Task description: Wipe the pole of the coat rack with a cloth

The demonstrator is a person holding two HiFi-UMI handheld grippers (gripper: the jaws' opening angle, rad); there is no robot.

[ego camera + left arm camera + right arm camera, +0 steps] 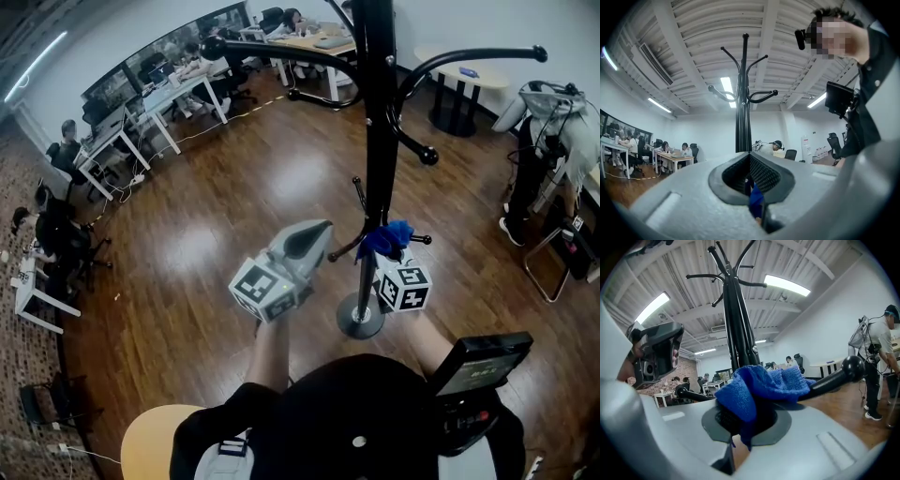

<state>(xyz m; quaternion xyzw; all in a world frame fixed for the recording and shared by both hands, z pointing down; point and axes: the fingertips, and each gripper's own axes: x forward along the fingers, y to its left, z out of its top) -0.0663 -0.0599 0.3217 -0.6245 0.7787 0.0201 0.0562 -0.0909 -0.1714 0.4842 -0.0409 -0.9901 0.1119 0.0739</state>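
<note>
Coat rack pole: black, standing upright on its round base on the wood floor, right in front of me.
Cloth: blue terry thing, bunched up low on the pole and sitting snug against its right side.
Right gripper: fingers clamped on the cloth. Most of it flops out over the top of the jaws and drapes onto a ball-tipped lower peg.
Left gripper: jaws closed together, nothing pinched that I can see. It hangs just left of the pole, apart from it, tip pointing up. A tiny sliver of blue shows through the slit in its own view, can't tell what that is.
Background: desks with people sitting at them, well away from the rack.
</note>
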